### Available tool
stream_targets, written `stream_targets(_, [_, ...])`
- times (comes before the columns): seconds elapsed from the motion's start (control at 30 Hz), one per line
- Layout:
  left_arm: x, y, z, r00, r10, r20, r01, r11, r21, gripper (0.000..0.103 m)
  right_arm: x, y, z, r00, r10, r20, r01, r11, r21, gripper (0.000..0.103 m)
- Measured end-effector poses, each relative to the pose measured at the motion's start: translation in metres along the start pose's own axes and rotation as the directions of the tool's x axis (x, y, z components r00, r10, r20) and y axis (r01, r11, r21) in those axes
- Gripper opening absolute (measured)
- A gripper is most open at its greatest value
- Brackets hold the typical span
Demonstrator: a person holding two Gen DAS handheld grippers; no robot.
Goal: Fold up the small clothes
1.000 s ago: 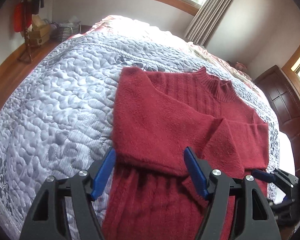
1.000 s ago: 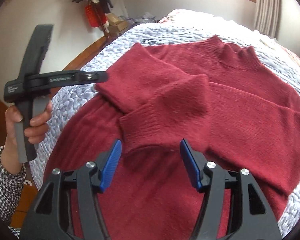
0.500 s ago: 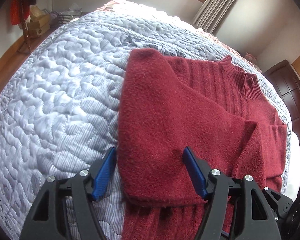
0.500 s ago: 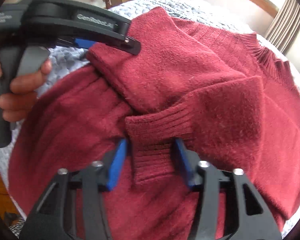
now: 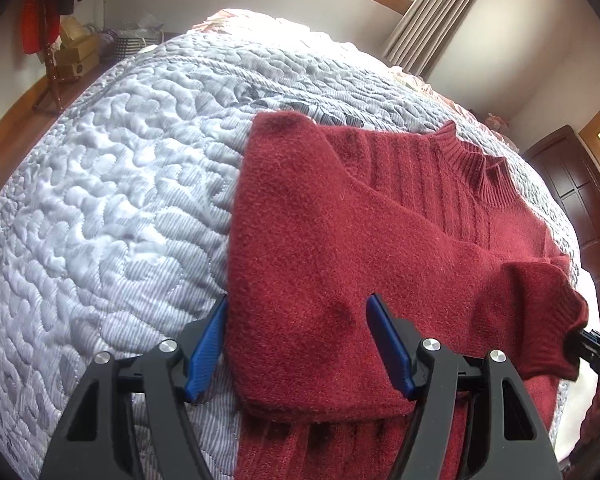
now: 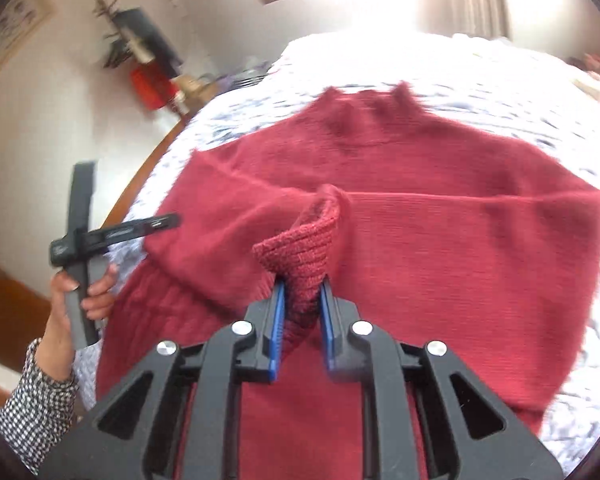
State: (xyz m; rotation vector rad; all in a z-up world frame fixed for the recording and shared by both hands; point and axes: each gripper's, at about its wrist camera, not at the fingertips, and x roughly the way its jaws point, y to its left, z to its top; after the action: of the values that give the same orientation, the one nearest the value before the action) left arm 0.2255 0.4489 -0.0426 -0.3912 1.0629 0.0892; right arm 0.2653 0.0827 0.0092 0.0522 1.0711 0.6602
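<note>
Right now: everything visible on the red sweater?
The red sweater is a fuzzy dark-red knit with a ribbed collar, lying flat on the grey quilted bedspread. One sleeve is folded across the chest. The right gripper pinches the other sleeve's ribbed cuff, lifted. The left gripper is open over the folded sleeve.

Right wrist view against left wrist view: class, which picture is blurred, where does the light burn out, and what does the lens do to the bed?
Right wrist view: smeared throughout, sweater soft-edged, far quilt washed white under the window. Left wrist view: sharp, quilt stitching crisp, mild glare at the far edge. Both: fisheye bulges the bed into a dome, corners dark.
</note>
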Motion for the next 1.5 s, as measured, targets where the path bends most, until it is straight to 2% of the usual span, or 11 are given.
stream_targets(0.13, [0.0,-0.008,-0.003,0.999,0.04,0.013,-0.04,0.999,0.036,0.069,-0.012,-0.057,-0.013,0.995,-0.094,-0.018,0.095,0.989,0.115,0.035])
stream_targets(0.3, [-0.006,-0.009,0.0,0.999,0.046,0.029,-0.047,0.997,0.055,0.071,-0.016,-0.092,-0.024,0.999,0.032,0.006,-0.033,0.973,0.23,0.069])
stream_targets(0.4, [-0.002,-0.007,0.004,0.997,0.079,0.024,-0.08,0.996,0.046,0.071,-0.001,-0.094,-0.021,0.999,0.028,-0.021,-0.022,0.967,0.255,0.068])
stream_targets(0.47, [0.004,-0.005,0.005,0.996,0.09,0.016,-0.09,0.995,0.039,0.071,0.008,-0.094,-0.018,0.998,0.059,-0.027,-0.05,0.966,0.253,0.052])
stream_targets(0.53, [0.008,-0.006,0.006,0.994,0.11,0.019,-0.111,0.993,0.038,0.071,0.011,-0.091,-0.018,0.999,0.043,-0.032,-0.034,0.969,0.244,0.012])
stream_targets(0.57, [0.01,-0.008,0.007,0.993,0.119,0.022,-0.12,0.992,0.043,0.071,0.014,-0.088,-0.017,0.999,0.03,-0.026,-0.023,0.974,0.228,0.006])
stream_targets(0.83, [-0.002,-0.032,0.01,0.978,0.155,0.136,-0.169,0.981,0.1,0.071,-0.032,-0.082,0.008,0.988,-0.053,0.145,0.033,0.99,0.139,0.006])
stream_targets(1.03, [0.031,-0.031,0.008,0.968,0.241,0.062,-0.248,0.96,0.131,0.073,0.003,-0.125,-0.005,0.994,-0.11,0.013,0.104,0.968,0.23,0.006])
stream_targets(1.27, [0.035,-0.032,0.011,0.968,0.25,0.037,-0.253,0.958,0.137,0.073,0.012,-0.137,-0.006,0.995,-0.1,-0.003,0.097,0.96,0.265,0.006])
stream_targets(1.43, [-0.002,-0.022,0.005,0.988,0.15,0.036,-0.153,0.985,0.083,0.071,-0.018,-0.114,-0.011,0.989,-0.144,0.039,0.131,0.963,0.233,0.043])
stream_targets(1.5, [-0.026,-0.016,-0.01,0.991,0.125,0.051,-0.13,0.987,0.094,0.074,-0.039,-0.101,-0.025,0.986,-0.158,0.053,0.145,0.972,0.187,0.044])
